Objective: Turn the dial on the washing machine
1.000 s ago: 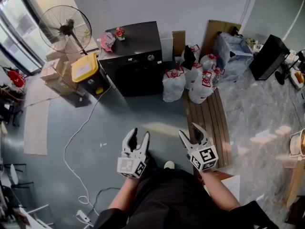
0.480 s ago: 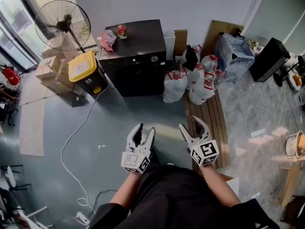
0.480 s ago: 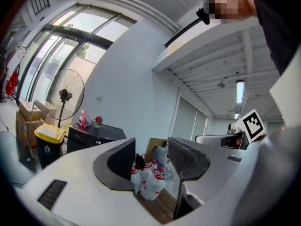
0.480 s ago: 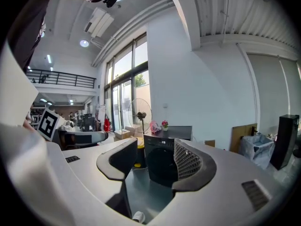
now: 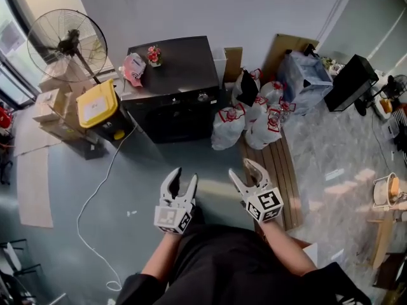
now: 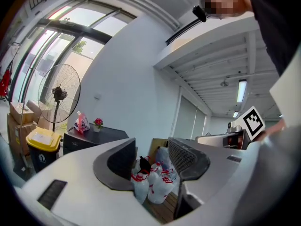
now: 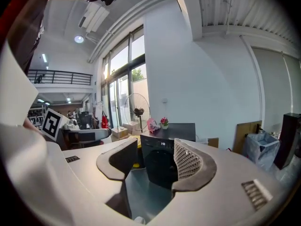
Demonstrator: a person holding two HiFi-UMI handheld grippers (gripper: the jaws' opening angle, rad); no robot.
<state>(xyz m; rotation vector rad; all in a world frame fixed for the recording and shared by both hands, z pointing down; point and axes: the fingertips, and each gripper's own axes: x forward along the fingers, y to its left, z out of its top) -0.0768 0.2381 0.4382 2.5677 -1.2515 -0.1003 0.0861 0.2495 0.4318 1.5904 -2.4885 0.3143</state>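
The black washing machine [image 5: 170,91] stands against the far wall, its small round dial [image 5: 203,97] on the front panel's right side. Both grippers are held low in front of the person, well short of the machine. My left gripper [image 5: 182,182] is open with nothing between its fingers. My right gripper [image 5: 244,173] is open and empty too. In the right gripper view the machine [image 7: 162,161] shows between the jaws, far off, with its display lit. The left gripper view looks past the machine [image 6: 89,138] toward white bags [image 6: 150,185].
A standing fan [image 5: 62,40], cardboard boxes [image 5: 51,110] and a yellow-lidded bin [image 5: 98,103] stand left of the machine. Tied white bags [image 5: 227,127] and a wooden pallet [image 5: 273,170] lie to its right. A white cable [image 5: 95,189] runs across the floor. A pink bag [image 5: 133,68] sits on the machine's top.
The head view has shifted, so the room sits a little further left in the frame. Both grippers stay open and low, with the left one drifting slightly.
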